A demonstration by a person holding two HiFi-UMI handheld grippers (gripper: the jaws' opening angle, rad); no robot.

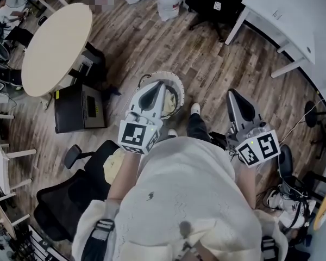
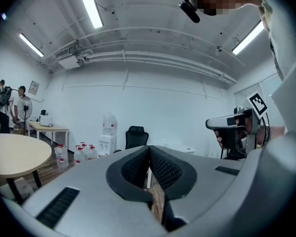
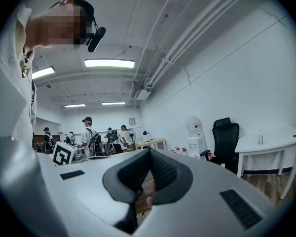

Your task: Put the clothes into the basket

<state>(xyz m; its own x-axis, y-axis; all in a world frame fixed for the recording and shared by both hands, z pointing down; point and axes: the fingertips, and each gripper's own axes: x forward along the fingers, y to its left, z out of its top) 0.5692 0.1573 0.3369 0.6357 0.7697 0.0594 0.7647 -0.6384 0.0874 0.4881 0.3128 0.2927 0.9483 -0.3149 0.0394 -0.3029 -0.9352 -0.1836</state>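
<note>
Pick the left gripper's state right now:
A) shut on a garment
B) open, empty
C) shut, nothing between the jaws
C: in the left gripper view, the left gripper has its jaws meeting at the tips, with no cloth between them.

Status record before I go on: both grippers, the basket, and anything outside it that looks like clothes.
left gripper: jaws together, nothing between them; overlaps the basket in the head view
right gripper: jaws together, empty; to the right of the basket
basket: round, pale, on the wooden floor ahead of the person's feet; pale fabric shows inside
chair: black, at the person's left
pale item: lies on the chair seat; cannot tell whether it is clothing
held clothes: none
</note>
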